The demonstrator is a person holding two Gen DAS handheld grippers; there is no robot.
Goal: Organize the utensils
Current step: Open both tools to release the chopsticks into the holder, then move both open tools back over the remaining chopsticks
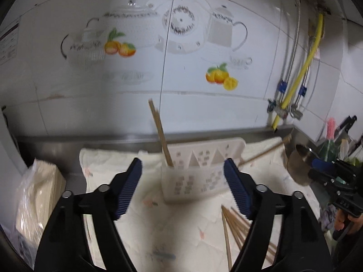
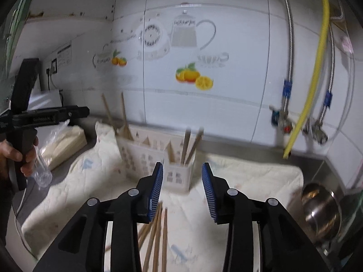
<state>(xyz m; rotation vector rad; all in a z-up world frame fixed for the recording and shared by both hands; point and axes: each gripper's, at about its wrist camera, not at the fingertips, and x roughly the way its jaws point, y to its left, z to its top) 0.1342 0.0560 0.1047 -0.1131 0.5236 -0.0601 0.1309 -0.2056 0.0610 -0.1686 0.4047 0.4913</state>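
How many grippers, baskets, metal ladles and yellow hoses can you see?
Grippers: 2 (left gripper, right gripper)
Basket: 1
Ladle: 1
Hose: 1
Total: 5

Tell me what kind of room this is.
Most likely a home kitchen: a tiled wall printed with teapots and oranges, a steel counter edge under a padded cloth, a white utensil holder with chopsticks, and a steel ladle.
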